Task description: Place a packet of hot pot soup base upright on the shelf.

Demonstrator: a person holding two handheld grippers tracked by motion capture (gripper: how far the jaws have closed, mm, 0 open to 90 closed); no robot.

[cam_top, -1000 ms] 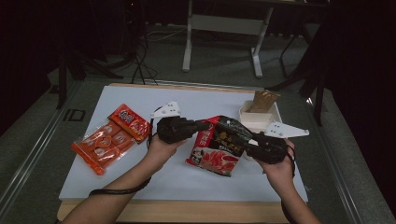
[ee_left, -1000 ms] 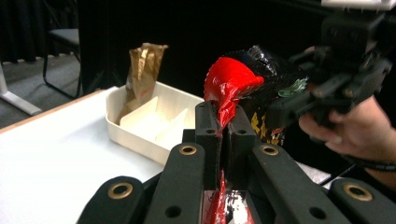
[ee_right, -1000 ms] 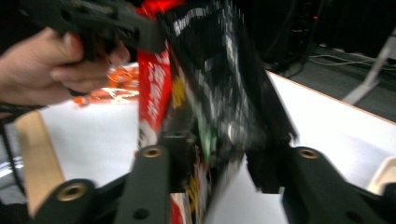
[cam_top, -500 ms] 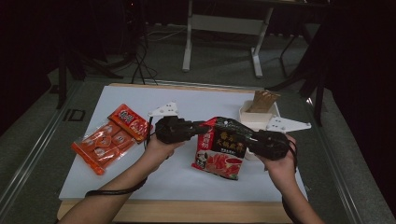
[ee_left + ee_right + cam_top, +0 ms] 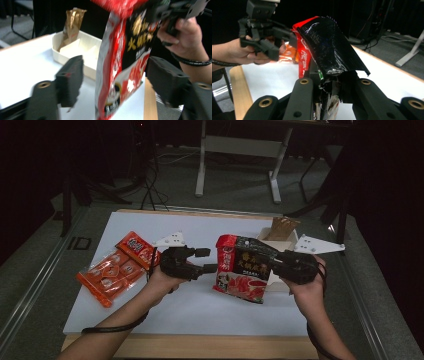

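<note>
Released by the left gripper [image 5: 209, 260], whose jaws have just been opening, the glossy red-black pouch [image 5: 243, 269] is now gripped by the right gripper [image 5: 274, 262] beside the white tray [image 5: 292, 240].

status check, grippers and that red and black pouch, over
Left gripper jaws just opened, off the pouch. Right gripper clamps pouch edge, upright. White tray close behind it.

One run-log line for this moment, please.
left gripper: jaws just opening, off pouch | right gripper: shut on red-black pouch | pouch raised beside white tray
</note>
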